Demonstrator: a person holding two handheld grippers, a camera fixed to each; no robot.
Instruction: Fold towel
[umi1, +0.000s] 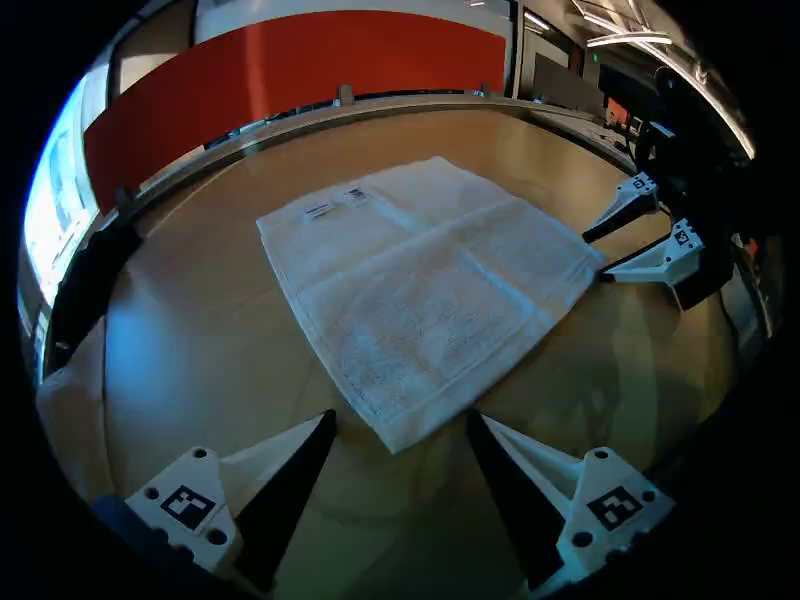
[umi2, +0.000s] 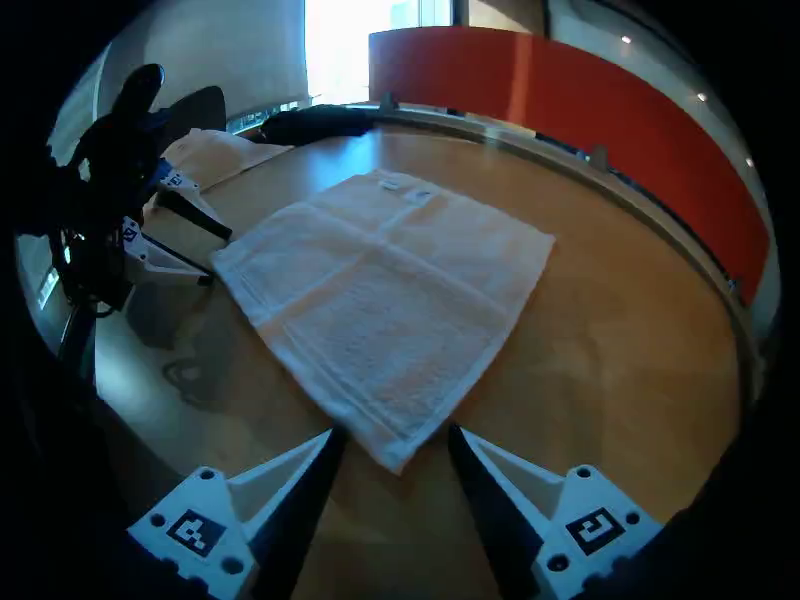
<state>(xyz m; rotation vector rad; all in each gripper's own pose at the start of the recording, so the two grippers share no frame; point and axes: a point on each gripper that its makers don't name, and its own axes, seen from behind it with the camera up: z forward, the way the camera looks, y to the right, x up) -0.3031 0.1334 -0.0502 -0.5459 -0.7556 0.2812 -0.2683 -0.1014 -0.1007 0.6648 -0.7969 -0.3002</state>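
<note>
Right now we see the white towel (umi1: 430, 280) lying spread flat and unfolded on the wooden table (umi1: 190, 330), its small labels (umi1: 335, 203) near the far edge. Our left gripper (umi1: 400, 416) has its two fingers parted, one on either side of a towel corner, not pressing on it. Our right gripper (umi2: 396, 431) is likewise spread wide around the neighbouring corner. Beyond the table's far rim runs a red panel (umi1: 300, 70).

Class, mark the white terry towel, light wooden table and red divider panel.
White terry towel (umi1: 430, 290): left gripper view, its middle.
Light wooden table (umi2: 620, 330): right gripper view, bare top.
Red divider panel (umi1: 300, 70): left gripper view, its centre.
</note>
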